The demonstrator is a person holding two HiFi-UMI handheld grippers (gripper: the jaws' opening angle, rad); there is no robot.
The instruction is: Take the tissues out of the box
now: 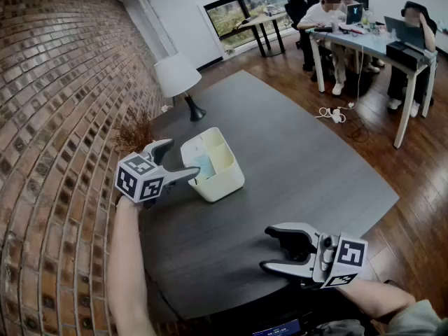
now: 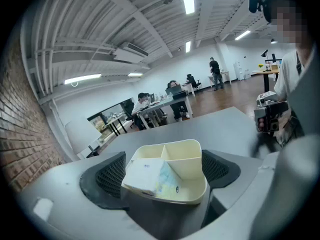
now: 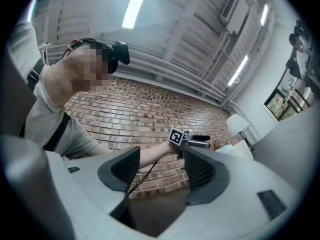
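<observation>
My right gripper (image 3: 162, 173) has its jaws spread, nothing between them. Past them I see the left gripper (image 3: 198, 141), held out on a bare arm (image 3: 150, 155) before the brick wall (image 3: 125, 111). A white lamp (image 3: 239, 125) stands at right; the pale edge beneath may be the box (image 3: 233, 149).

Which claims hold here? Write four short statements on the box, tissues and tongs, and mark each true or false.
1. The white tissue pack lies inside the cream plastic divided box. True.
2. The left tongs are shut on the tissue pack. False: they are open and hold nothing.
3. The right tongs are open and empty, apart from the box. True.
4. The box stands on the wooden floor. False: it stands on the dark grey table.
</observation>
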